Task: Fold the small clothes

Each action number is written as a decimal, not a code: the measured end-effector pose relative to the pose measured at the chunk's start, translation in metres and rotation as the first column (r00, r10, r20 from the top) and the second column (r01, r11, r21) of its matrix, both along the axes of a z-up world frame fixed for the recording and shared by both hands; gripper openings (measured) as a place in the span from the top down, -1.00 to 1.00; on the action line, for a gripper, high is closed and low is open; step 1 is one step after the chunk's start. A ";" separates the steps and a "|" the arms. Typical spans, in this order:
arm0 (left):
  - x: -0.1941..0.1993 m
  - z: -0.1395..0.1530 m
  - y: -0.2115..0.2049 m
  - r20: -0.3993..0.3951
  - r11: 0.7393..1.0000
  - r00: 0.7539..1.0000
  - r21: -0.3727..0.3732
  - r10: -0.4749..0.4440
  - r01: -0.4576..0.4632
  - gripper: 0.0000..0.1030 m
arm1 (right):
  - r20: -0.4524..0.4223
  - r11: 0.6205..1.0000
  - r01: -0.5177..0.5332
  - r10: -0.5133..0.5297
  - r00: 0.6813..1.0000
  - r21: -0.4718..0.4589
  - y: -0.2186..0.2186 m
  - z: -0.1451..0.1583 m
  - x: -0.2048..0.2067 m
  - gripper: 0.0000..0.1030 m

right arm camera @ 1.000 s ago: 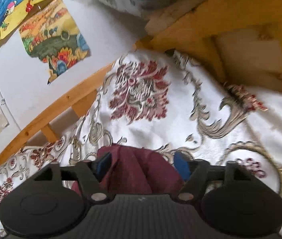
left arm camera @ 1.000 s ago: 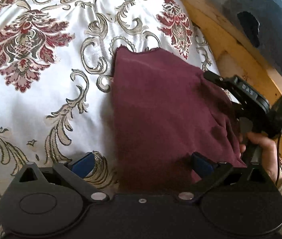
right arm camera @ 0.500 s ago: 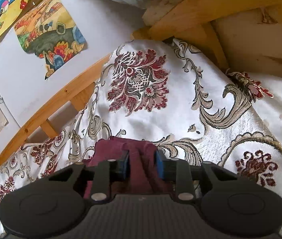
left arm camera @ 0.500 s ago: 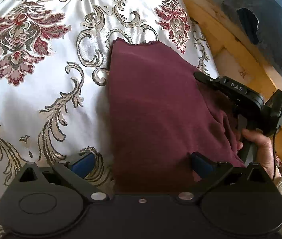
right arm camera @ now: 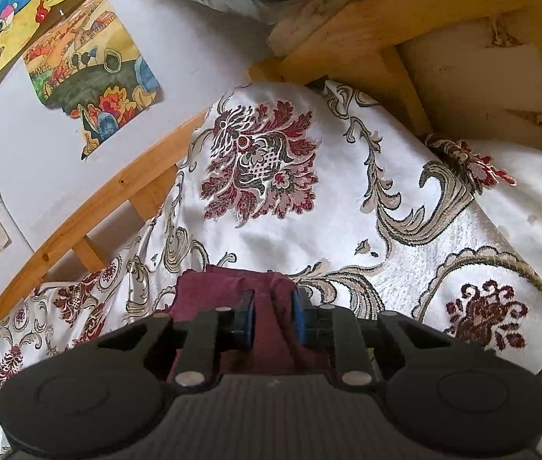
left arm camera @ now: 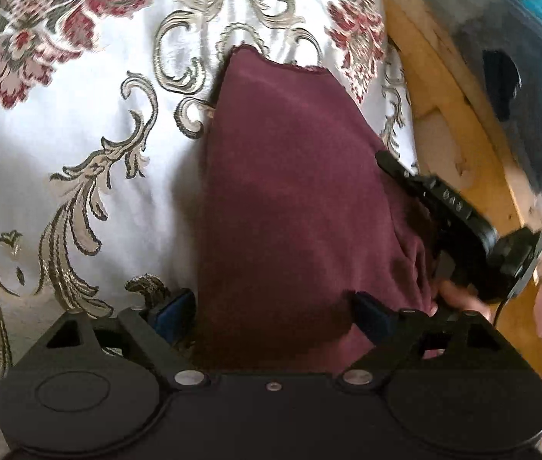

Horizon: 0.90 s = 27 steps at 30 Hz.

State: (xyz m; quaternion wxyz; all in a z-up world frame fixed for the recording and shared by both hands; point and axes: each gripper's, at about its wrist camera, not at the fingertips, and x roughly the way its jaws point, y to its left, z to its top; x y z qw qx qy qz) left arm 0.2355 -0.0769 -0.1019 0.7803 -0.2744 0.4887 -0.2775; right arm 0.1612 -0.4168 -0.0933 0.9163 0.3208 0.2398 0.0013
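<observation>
Bedding fills most of both views: a white bedspread (left arm camera: 79,161) woven with dark red flowers and grey-gold scrolls, spread over a bed with a pale wooden frame (right arm camera: 91,211). A white wall behind the frame carries bright children's drawings (right arm camera: 94,76), and a big bundle in clear plastic (left arm camera: 508,88) sits past the frame on the other side.

On the bedspread lies the maroon garment (left arm camera: 290,191), flat along one edge and bunched at the other, near the frame. The step in hand looks like gathering two holds on it before a fold.

The right gripper (right arm camera: 271,318) has its fingers drawn narrow on a ridge of the maroon cloth, both blue pads pressing the fabric; the left wrist view shows it at the garment's bunched side, with the person's hand (left arm camera: 459,299) on its handle.

The left gripper (left arm camera: 267,308) stands wide, its jaws closing, the near edge of the garment between the fingers; the pads do not look to press it yet.

Next, I judge, the left gripper must finish pinching that near edge cleanly, taking the garment alone and not the bedspread beneath, so both holds can lift together and carry one side over the other.
</observation>
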 end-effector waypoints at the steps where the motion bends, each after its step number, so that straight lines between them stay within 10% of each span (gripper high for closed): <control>1: 0.001 -0.001 0.003 -0.012 1.000 1.000 -0.022 0.012 -0.012 -0.72 | -0.001 1.000 0.001 -0.001 1.000 -0.001 0.000 -0.001 0.000 0.55; 9: 0.000 -0.017 0.039 -0.113 0.972 0.982 -0.168 0.149 -0.167 -0.48 | -0.008 1.000 0.005 -0.005 1.000 0.001 0.000 -0.003 0.000 0.54; 17: 0.002 -0.016 0.023 -0.109 0.986 0.989 -0.122 0.103 -0.116 -0.19 | -0.008 1.000 0.004 -0.004 1.000 -0.001 0.000 -0.003 0.000 0.54; 27: -0.007 0.038 -0.010 0.082 0.985 0.996 0.164 0.042 -0.055 0.22 | 0.064 0.996 -0.029 0.035 0.997 -0.081 0.014 0.017 -0.003 0.66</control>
